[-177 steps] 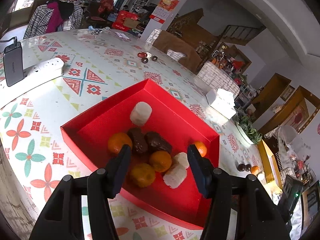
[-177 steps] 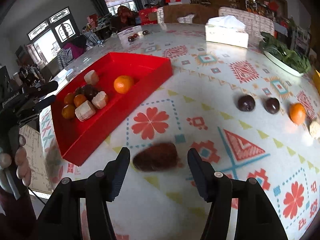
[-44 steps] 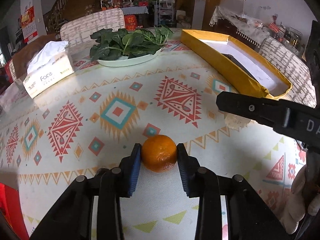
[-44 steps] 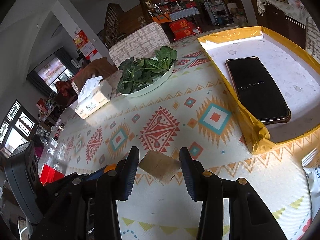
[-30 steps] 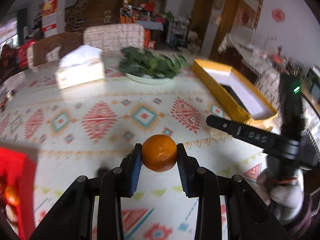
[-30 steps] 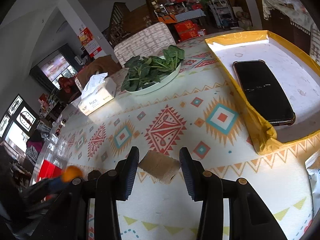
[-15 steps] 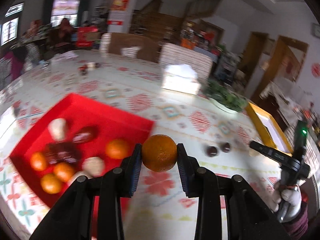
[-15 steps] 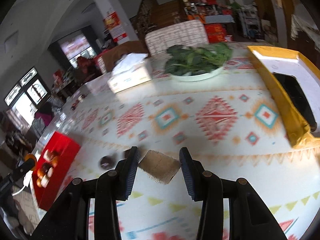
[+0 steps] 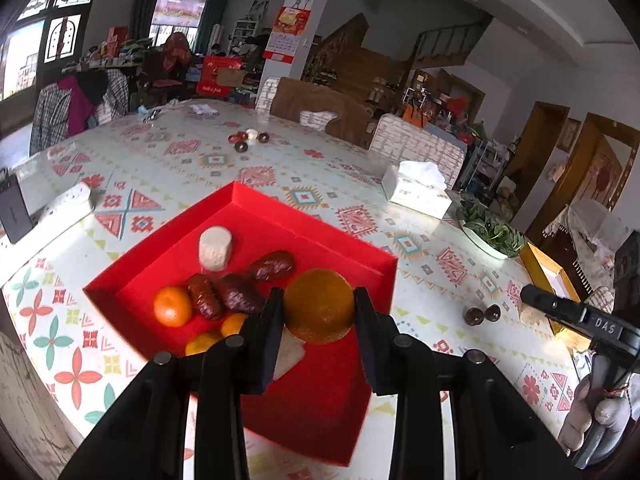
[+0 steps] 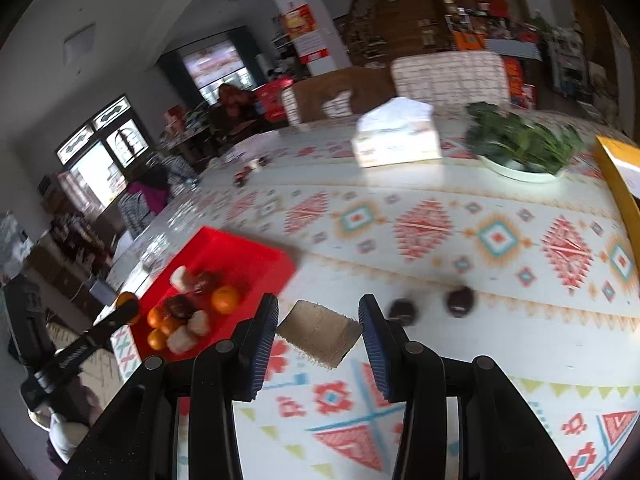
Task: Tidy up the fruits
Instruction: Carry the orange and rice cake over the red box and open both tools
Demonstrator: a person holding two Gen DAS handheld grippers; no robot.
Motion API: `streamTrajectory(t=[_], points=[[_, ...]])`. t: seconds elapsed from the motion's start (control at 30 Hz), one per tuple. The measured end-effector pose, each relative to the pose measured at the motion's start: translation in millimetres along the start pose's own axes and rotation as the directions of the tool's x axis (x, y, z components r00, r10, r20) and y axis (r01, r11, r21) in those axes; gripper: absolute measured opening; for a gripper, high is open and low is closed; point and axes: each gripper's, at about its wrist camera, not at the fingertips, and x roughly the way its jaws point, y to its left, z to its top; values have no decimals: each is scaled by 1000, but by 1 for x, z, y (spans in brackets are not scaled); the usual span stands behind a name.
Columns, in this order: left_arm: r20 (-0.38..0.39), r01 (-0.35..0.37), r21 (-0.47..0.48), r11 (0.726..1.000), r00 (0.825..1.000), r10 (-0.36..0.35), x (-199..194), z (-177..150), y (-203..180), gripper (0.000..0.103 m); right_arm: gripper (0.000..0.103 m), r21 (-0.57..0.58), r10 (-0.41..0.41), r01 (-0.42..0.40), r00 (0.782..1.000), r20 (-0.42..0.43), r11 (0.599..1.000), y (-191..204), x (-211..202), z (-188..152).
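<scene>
My left gripper (image 9: 319,309) is shut on an orange (image 9: 319,305) and holds it above the red tray (image 9: 320,240). The tray holds oranges (image 9: 173,306), dark brown fruits (image 9: 273,265) and pale chunks (image 9: 215,243). My right gripper (image 10: 319,330) is shut on a tan cut chunk (image 10: 319,333), held above the patterned table, to the right of the red tray (image 10: 256,256). Two dark round fruits (image 10: 461,301) lie on the table beyond it; they also show in the left wrist view (image 9: 482,314). The left gripper with its orange shows in the right wrist view (image 10: 127,303).
A tissue box (image 9: 416,194), a plate of greens (image 9: 490,234) and a yellow box (image 9: 546,276) stand to the right. A white power strip (image 9: 60,210) and a dark device (image 9: 14,212) lie at the left. Small dark items (image 9: 246,139) sit far back.
My left gripper has carried the orange from near the yellow box to over the red tray. My right gripper has lifted the tan chunk and swung left toward the tray.
</scene>
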Motion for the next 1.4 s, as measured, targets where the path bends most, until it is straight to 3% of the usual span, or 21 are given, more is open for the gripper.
streamTrajectory(t=[0.6,1.0,1.4], points=[[-80,-32,-69,997,996,26,18,-14,45,33,46,-98,87,-100,987,-133,990,100,91,17],[-112,-79,-57,995,991,72,32,-12,51,33,46,-132,23,-56,971,-238,990,127,175,28],[-62,-117,-1,993,991,117,19,-4,39,56,47,-73,53,-75,962,-267,995,125,200,29]])
